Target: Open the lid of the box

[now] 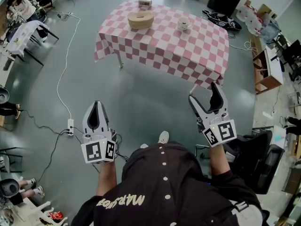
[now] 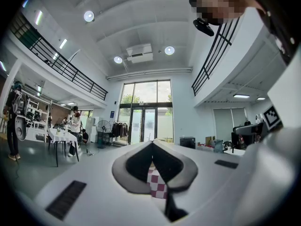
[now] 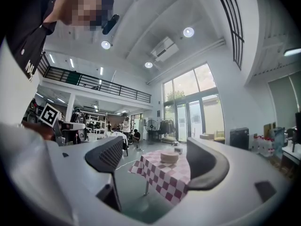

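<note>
A round, light wooden box (image 1: 140, 19) with its lid on stands on the far left part of a table under a pink-and-white checked cloth (image 1: 188, 55). The table is well ahead of me, across bare floor. My left gripper (image 1: 98, 106) is held low at the left, far short of the table, its jaws shut with nothing between them. My right gripper (image 1: 203, 92) is raised near the table's front right corner, open and empty. In the right gripper view the round box (image 3: 169, 157) shows far off between the open jaws (image 3: 160, 161). The left gripper view shows shut jaws (image 2: 153, 147) and a sliver of checked cloth (image 2: 157, 182).
A small box (image 1: 145, 3) and a white cup (image 1: 184, 25) also stand on the table. A cable and power strip (image 1: 70, 125) lie on the floor at the left. A white table with chairs (image 1: 23, 32) stands far left, wooden shelving (image 1: 268, 69) at the right, a black chair (image 1: 254, 154) beside me.
</note>
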